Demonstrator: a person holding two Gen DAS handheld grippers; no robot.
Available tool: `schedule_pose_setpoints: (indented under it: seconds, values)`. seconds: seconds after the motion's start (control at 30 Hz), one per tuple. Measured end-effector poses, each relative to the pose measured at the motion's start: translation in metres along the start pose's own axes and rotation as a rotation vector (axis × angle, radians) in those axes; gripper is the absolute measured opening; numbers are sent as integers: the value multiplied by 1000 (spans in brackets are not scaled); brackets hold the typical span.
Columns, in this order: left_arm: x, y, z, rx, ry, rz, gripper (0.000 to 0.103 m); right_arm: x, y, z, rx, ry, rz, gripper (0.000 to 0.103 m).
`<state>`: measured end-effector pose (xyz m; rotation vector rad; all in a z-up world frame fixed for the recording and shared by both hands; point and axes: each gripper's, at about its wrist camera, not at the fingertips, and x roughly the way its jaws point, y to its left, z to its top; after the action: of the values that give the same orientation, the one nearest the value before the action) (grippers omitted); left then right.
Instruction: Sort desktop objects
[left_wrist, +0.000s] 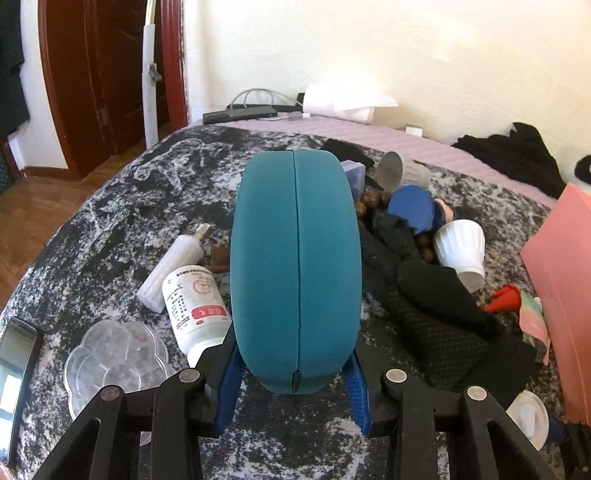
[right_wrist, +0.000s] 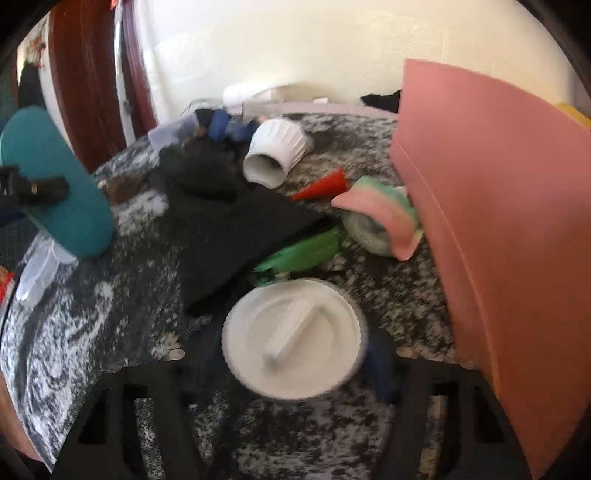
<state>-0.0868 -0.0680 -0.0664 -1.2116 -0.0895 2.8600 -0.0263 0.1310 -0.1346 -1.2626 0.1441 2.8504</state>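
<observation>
- Nearest the left camera, a teal case (left_wrist: 295, 273) is gripped low down by the left gripper (left_wrist: 293, 384); its blue pads are pressed against the two flanks of the case, and its long axis is seen to run straight ahead along the fingers, with the zip seam uppermost.
- In the right wrist view the same case (right_wrist: 55, 181) is seen raised off the mottled cloth (right_wrist: 74, 332), well to the left.
- Nearest the right camera, a white ribbed lid (right_wrist: 293, 338) is found between the fingers of the right gripper (right_wrist: 291, 354); the picture is blurred and the fingers are largely hidden, so whether the lid is clamped or only framed cannot be told.
- The lid's raised handle bar is set on a diagonal, from near-left to far-right.
- Immediately to the right of that gripper a pink bin (right_wrist: 491, 221) is stood, so the right hand is judged much the nearer to it, and the coming move is taken to turn on a short carry rightwards over its wall.
- Further out, a white pill bottle (left_wrist: 195, 306), a black cloth (left_wrist: 436, 306) and a white ribbed cup (left_wrist: 461, 251) are left lying on the cloth.
- Beyond these, a blue disc (left_wrist: 410, 208) and a grey cup (left_wrist: 402, 171) are seen tumbled together.
</observation>
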Motion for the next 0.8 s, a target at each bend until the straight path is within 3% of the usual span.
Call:
schedule_pose_setpoints:
  seconds: [0.1, 0.33, 0.43, 0.57, 0.67, 0.8]
  values:
    - [-5, -1, 1, -1, -9, -3, 42, -10, -2, -1, 1, -32, -10, 66]
    - [-25, -15, -1, 26, -61, -13, 42, -74, 10, -2, -1, -228, 10, 66]
    - [-49, -29, -2, 66, -171, 1, 25, -99, -2, 1, 33, -304, -8, 66]
    - [-82, -49, -2, 112, -312, -17, 25, -131, -17, 4, 79, -404, -32, 66]
    - [-84, -62, -3, 124, -303, -47, 18, -155, -29, 7, 114, -480, -50, 66]
    - [-68, -53, 0, 75, -226, -64, 18, -177, -47, 10, 165, -543, -55, 66]
